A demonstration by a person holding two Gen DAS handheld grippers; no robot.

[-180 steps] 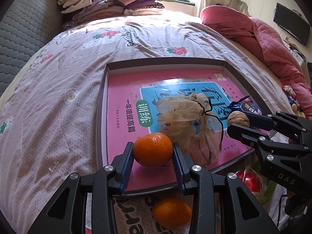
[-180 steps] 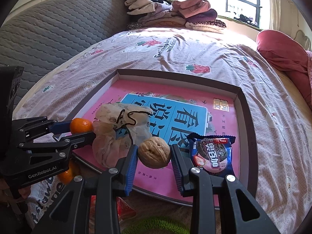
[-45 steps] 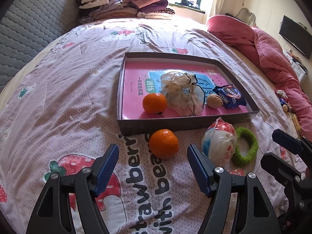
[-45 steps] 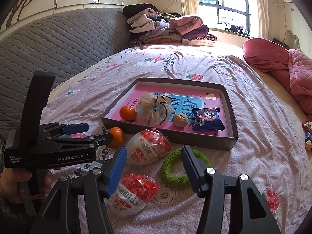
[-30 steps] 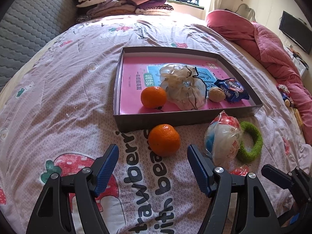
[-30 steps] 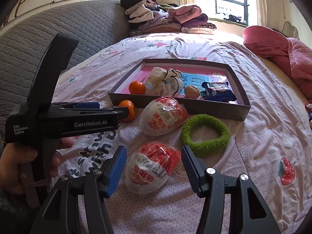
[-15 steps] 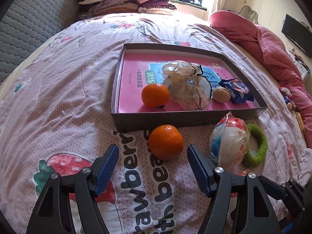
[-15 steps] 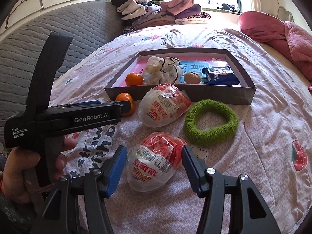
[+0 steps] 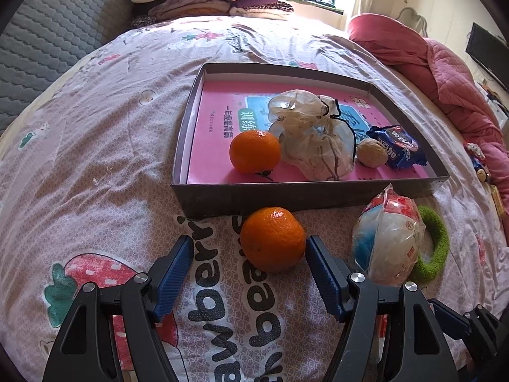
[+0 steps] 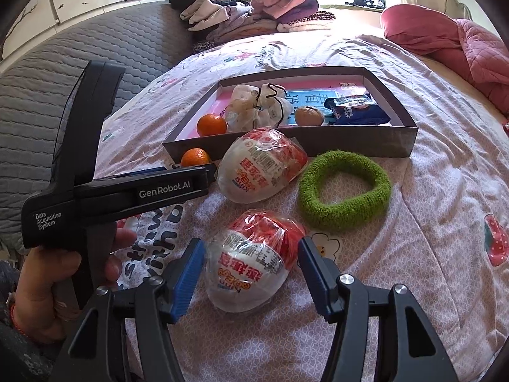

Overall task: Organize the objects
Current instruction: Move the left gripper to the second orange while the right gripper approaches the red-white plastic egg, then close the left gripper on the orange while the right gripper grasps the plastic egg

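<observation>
Two tangerines: one (image 9: 255,151) inside the grey-walled tray (image 9: 305,195), at its near left, touching a gauzy drawstring pouch (image 9: 313,138); the other (image 9: 273,238) on the strawberry-print bedspread (image 9: 95,146) just outside the tray's front wall. Left gripper (image 9: 249,265): jaws spread wide, the loose tangerine between the blue pads and close to the right-hand one, not clamped. Also in tray, on a pink workbook cover: one walnut (image 9: 371,152) beside the pouch, one blue biscuit packet (image 9: 397,146) touching the walnut. Two wrapped egg-shaped toys on the bedspread: the farther egg (image 10: 261,165) near the tray's front wall, the nearer egg (image 10: 251,261) lying between the pads of the right gripper (image 10: 249,275). Right gripper: jaws opening, pads standing clear of the wrapper on both sides, nothing gripped. One green fuzzy ring (image 10: 345,189), flat on the bedspread right of the farther egg, just in front of the tray. One hand (image 10: 44,286) on the left gripper's handle, seen from the right wrist camera. Background: folded clothes (image 10: 254,9) stacked at the far end of the bed, pink quilt (image 9: 445,73) bunched at right.
</observation>
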